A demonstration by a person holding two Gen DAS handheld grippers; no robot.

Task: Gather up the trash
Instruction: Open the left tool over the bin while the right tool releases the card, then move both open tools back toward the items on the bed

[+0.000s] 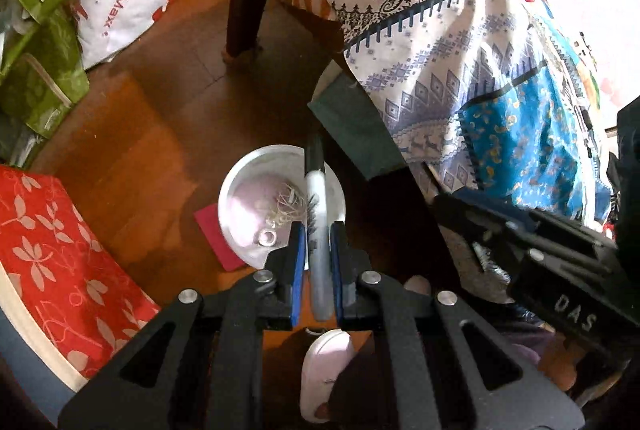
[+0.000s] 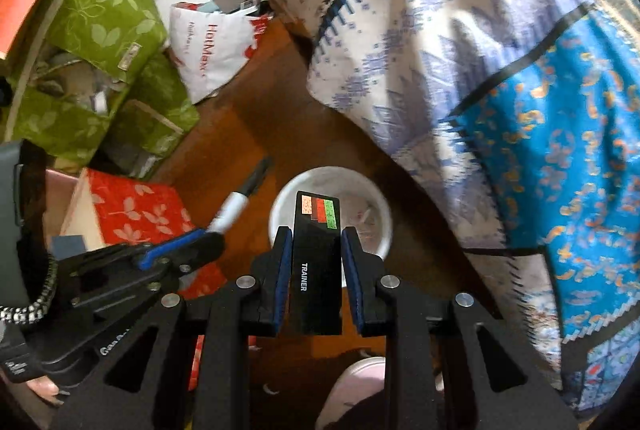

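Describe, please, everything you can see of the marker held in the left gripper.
The marker is a slim pen with a grey-white printed barrel and a black cap at its far end. The left gripper is shut on its barrel, blue pads on either side. It points forward and down over the white bin, touching nothing else visible.

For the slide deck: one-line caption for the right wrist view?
Right gripper holds a black "TRAINER" packet above a white bin; left gripper alongside grips a marker.

patterned cloth point(image 2: 460, 77) motion-blurred in the right wrist view; bin point(image 2: 376, 197) contents partly hidden behind the black card point(image 2: 318, 270); marker point(image 1: 316, 213) lettering too smeared to read; pink paper point(image 1: 216, 230) partly under the bin; red box point(image 1: 52, 262) cut by the left edge
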